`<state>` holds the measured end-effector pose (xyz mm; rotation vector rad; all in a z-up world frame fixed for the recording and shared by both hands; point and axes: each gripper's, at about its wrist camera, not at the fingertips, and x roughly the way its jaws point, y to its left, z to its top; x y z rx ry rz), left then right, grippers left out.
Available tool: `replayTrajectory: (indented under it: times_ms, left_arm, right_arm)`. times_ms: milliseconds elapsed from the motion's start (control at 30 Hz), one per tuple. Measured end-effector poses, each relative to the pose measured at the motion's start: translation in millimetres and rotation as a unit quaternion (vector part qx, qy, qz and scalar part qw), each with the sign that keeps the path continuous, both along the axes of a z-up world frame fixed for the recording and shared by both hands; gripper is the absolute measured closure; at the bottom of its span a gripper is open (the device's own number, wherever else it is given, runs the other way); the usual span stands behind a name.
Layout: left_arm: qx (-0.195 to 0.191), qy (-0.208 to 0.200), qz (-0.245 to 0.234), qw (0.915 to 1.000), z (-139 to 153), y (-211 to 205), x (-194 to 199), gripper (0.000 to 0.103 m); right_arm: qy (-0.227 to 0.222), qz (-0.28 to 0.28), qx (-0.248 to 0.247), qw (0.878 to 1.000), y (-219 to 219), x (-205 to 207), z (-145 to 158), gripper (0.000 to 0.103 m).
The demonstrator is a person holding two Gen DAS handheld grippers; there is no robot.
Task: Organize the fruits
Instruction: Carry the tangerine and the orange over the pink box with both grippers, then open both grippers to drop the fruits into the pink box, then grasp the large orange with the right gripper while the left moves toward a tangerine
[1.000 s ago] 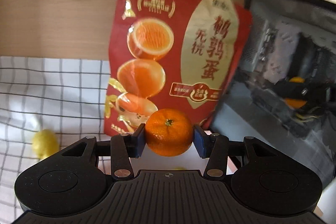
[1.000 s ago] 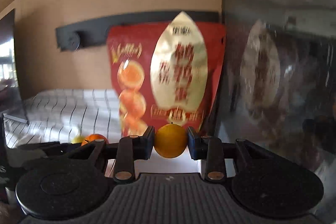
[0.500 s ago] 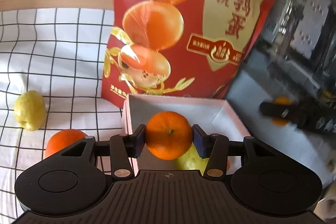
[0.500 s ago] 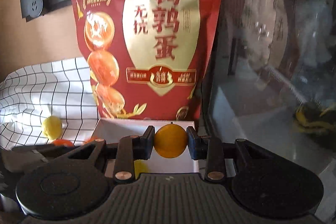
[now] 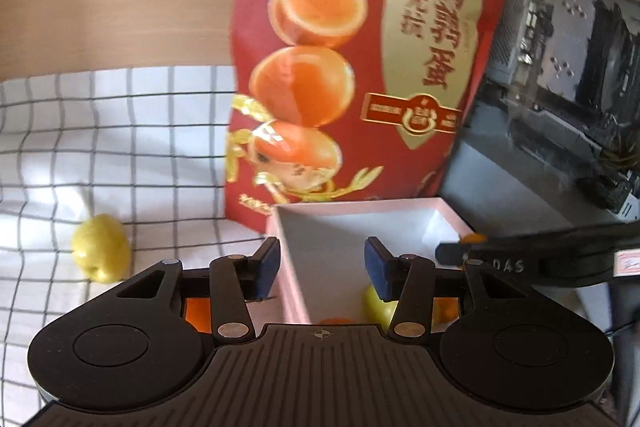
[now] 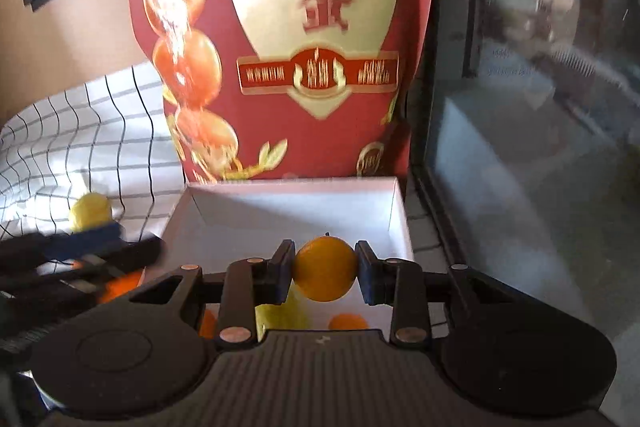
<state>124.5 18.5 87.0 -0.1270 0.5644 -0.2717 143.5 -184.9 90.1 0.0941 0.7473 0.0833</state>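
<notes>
- Left tongs [image 5: 322,269]: jaws apart, nothing between the blue pads; they sit above the near left part of the box [image 5: 352,213].
- Right tongs [image 6: 325,273]: clamped narrow on a small yellow-orange fruit [image 6: 325,274], one pad on each side, fruit held above the box interior [image 6: 292,203], clear of the floor.
- Box: white, shallow, open-topped, on the worktop just in front of the red bag [image 5: 360,59], its back wall close to the bag's base.
- In the box, left view: a yellow-green fruit [image 5: 378,307] partly behind the right finger of the left tongs, an orange sliver [image 5: 334,321] at the tongs' body edge, another orange bit [image 5: 446,309] further right. Exact count cannot be told; tongs hide much of the floor.
- In the box, right view: an orange fruit [image 6: 347,321] and a yellowish one [image 6: 280,311] low under the held fruit.
- Outside the box: yellow pear-like fruit [image 5: 101,247] on the checked cloth [image 5: 120,131], well left of the box; an orange [image 5: 196,311] peeks through the left tongs' frame, left of the box wall.
- Right tongs show in the left view as a dark bar [image 5: 532,251] entering from the right over the box's right rim.
- Dark glass-fronted case [image 6: 532,107] stands right of the box and bag.
</notes>
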Motion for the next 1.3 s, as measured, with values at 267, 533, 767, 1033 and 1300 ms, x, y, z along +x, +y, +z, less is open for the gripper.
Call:
replayTrajectory:
  times_ms: [267, 533, 767, 1033, 1300]
  left_arm:
    - [-0.053, 0.01, 0.041, 0.9977, -21.5, 55.1, -25.7, 0.052]
    - [-0.17, -0.023, 0.113, 0.9786, -70.4, 125.0, -61.7, 0.052]
    - [-0.19, -0.033, 0.215, 0.9575, -70.4, 164.1, -70.0, 0.052]
    - [-0.191, -0.024, 0.225, 0.9552, -71.7, 171.3, -68.6, 0.052]
    - [-0.175, -0.023, 0.215, 0.9605, -73.1, 162.5, -67.9, 0.052]
  right_arm:
    - [0.022, 0.013, 0.01, 1.0, 13.0, 4.1, -21.5, 0.068]
    - [-0.039, 0.048, 0.019, 0.998, 35.8, -15.9, 1.0, 0.054]
    - [-0.062, 0.16, 0.018, 0.985, 111.6, -37.9, 9.4, 0.045]
    - [-0.024, 0.251, -0.057, 0.966, 196.3, -53.1, -33.9, 0.045]
    - [-0.035, 0.242, -0.091, 0.965, 208.3, -52.6, -44.7, 0.04]
